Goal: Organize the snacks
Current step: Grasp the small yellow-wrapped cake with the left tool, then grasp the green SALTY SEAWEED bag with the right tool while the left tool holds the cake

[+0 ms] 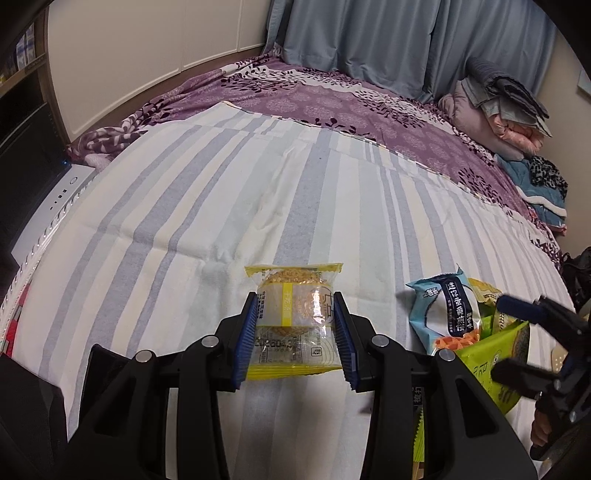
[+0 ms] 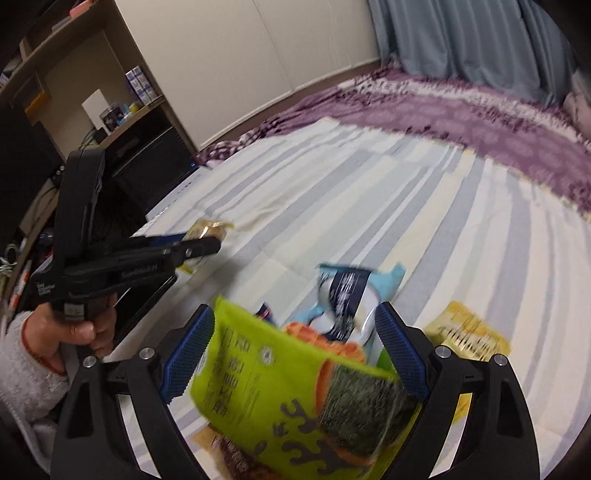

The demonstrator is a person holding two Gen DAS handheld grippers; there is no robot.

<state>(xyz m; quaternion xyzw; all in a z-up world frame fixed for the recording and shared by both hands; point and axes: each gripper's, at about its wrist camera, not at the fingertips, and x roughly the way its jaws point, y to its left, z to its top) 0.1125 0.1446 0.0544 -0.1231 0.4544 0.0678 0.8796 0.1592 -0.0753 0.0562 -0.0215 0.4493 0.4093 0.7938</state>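
Yellow snack packet point(image 1: 293, 317) clamped between left gripper point(image 1: 295, 332) pads.

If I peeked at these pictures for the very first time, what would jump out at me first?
Probably the yellow snack packet, pinched between the blue pads of the left gripper right in the middle of its view. Next, the bright green seaweed bag, lying between the open fingers of the right gripper atop a little heap of snacks. Everything sits on a striped sheet spread over a purple bed.

Home bedrm: bed point(image 1: 221, 184), curtains point(image 1: 369, 33).
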